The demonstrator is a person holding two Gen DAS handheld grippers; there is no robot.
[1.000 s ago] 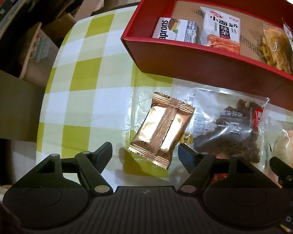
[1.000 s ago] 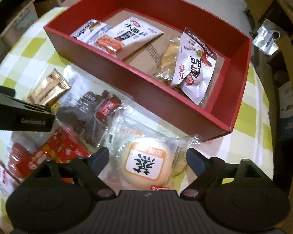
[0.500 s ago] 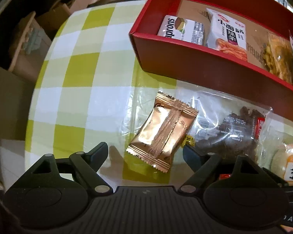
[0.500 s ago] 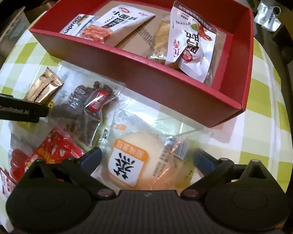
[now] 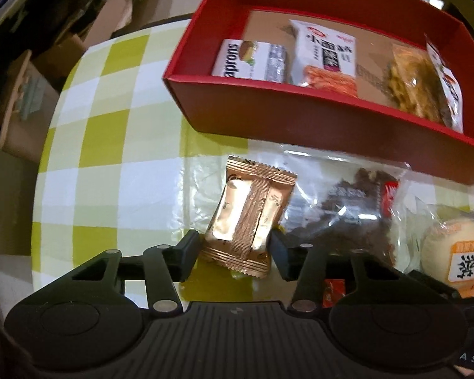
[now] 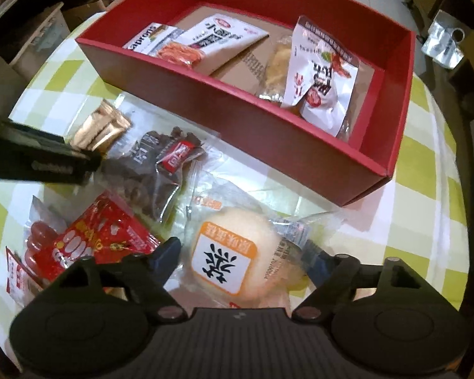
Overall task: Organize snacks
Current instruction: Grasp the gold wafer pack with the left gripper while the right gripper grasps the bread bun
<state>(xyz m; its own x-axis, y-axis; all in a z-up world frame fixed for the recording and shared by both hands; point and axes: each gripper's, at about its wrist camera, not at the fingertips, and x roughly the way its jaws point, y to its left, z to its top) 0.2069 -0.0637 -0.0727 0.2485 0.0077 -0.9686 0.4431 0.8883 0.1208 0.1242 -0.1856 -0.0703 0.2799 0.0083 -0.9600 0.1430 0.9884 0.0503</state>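
Note:
A red box (image 5: 300, 117) on the checked table holds several snack packs. My left gripper (image 5: 233, 254) is shut on a gold foil snack pack (image 5: 249, 218), one finger on each side of its near end. The pack also shows in the right wrist view (image 6: 101, 129), beside the left gripper. My right gripper (image 6: 240, 259) is open around a round bun in a clear wrapper (image 6: 233, 252); its fingertips stand beside the bun, and I cannot tell whether they touch it. The red box (image 6: 268, 126) lies beyond it.
A clear bag of dark dried snack (image 5: 350, 218) lies between the gold pack and the bun (image 5: 452, 252). A red sausage pack (image 6: 88, 240) lies left of the bun. The round table's edge (image 5: 44, 170) is at the left, with cardboard boxes beyond.
My left gripper moved forward and closed on the gold pack. My right gripper moved forward so the bun sits between its fingers.

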